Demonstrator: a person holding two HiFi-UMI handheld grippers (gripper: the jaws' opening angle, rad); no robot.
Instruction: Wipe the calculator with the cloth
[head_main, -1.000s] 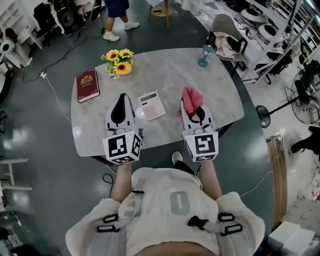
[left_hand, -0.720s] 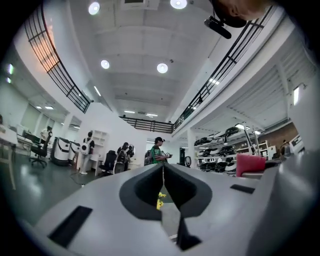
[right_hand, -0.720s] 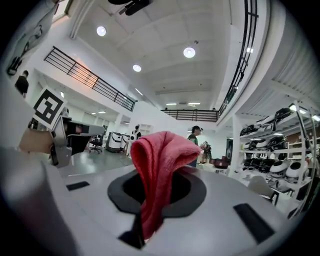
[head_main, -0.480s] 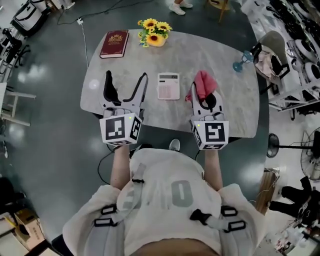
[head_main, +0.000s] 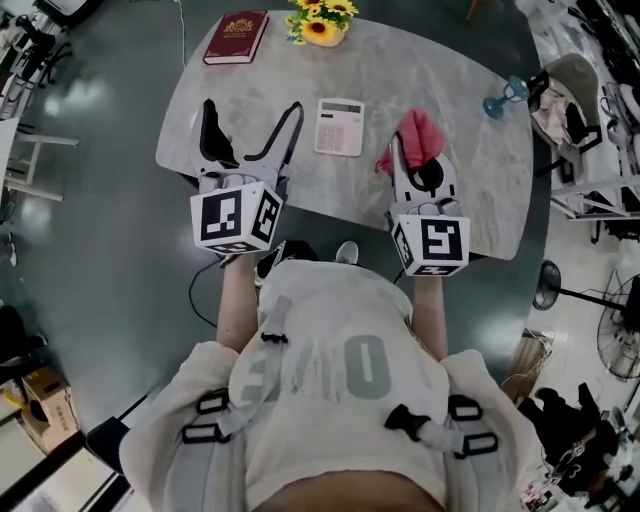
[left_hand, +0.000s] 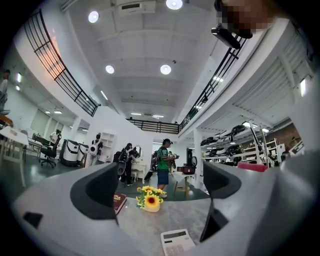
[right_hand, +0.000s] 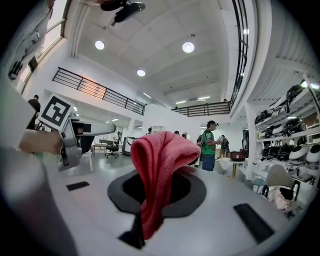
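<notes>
1. Calculator (head_main: 340, 127). We record a small pale unit with a display strip along its far edge and rows of keys below. It lies flat on the bench (head_main: 470, 205), near the middle, between the two grippers and a little beyond their tips. It touches neither.

2. Cloth (head_main: 418, 137). We note a pinkish-red, nubbly weave, folded over into a soft hump. It stands up out of the right gripper (head_main: 422, 172), whose fingers are clenched on its lower fold. It hangs to the right of the calculator, with bare bench between the two.

3. Left gripper (head_main: 252, 118). Its fingers have just been opening and now stand released, spread wide. We find nothing grasped; only bench top shows between them, with the calculator ahead and to their right.

4. Surroundings. We list a dark red book (head_main: 237, 38) at the far left corner of the bench, and a pot of sunflowers (head_main: 322, 22) just beside it, beyond the calculator. A blue stemmed glass (head_main: 505, 97) stands at the far right edge. All three are well apart from the calculator.
</notes>
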